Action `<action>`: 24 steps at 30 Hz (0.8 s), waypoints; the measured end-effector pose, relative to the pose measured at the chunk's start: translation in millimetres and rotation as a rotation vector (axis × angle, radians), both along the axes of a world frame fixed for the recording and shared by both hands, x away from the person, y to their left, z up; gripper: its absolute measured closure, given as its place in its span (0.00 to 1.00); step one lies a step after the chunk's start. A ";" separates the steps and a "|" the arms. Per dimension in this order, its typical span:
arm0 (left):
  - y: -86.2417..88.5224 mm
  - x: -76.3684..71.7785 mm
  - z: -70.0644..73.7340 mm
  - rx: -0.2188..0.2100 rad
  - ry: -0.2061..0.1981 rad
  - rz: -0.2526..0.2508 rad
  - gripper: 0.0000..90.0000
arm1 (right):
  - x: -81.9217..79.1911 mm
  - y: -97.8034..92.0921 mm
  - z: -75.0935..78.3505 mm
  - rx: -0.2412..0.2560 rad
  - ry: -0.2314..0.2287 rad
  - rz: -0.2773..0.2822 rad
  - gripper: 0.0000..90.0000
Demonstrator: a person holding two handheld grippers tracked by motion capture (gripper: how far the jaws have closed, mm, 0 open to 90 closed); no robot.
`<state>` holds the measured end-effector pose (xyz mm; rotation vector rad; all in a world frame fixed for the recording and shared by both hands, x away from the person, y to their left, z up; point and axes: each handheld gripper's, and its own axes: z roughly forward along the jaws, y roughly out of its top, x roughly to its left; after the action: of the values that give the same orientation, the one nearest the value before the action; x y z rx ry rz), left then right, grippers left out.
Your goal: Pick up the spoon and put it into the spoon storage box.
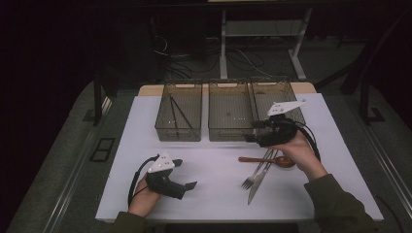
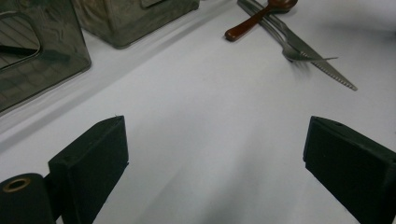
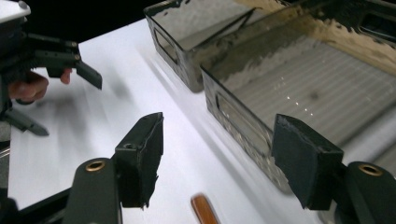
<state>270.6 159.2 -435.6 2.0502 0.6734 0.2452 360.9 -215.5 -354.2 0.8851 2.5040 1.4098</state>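
A wooden spoon (image 1: 268, 160), a fork (image 1: 256, 174) and a knife (image 1: 257, 185) lie together on the white table (image 1: 214, 194), right of centre. My right gripper (image 1: 252, 131) hovers just above and behind them, near the front of the middle bin (image 1: 230, 110), open and holding nothing. In the right gripper view its jaws (image 3: 219, 158) stand wide apart over the spoon handle (image 3: 204, 209). My left gripper (image 1: 185, 174) rests low at the front left, open and empty. Its own view (image 2: 215, 154) looks across bare table toward the spoon (image 2: 254, 16), fork (image 2: 289, 44) and knife (image 2: 327, 70).
Three clear bins stand in a row at the back. The left bin (image 1: 178, 111) holds black chopsticks, and a right bin (image 1: 277, 97) sits partly behind my right hand. Beyond the table are a dark floor, cables and desk legs.
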 end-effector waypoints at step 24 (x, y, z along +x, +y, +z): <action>3.1 1.2 -1.0 -0.019 -0.005 0.025 0.16 | -33.6 -89.8 -36.0 -0.007 0.017 -0.153 0.30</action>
<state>271.8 162.4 -436.6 2.0231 0.6958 0.2575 327.3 -305.3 -390.2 1.0658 2.3935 1.3506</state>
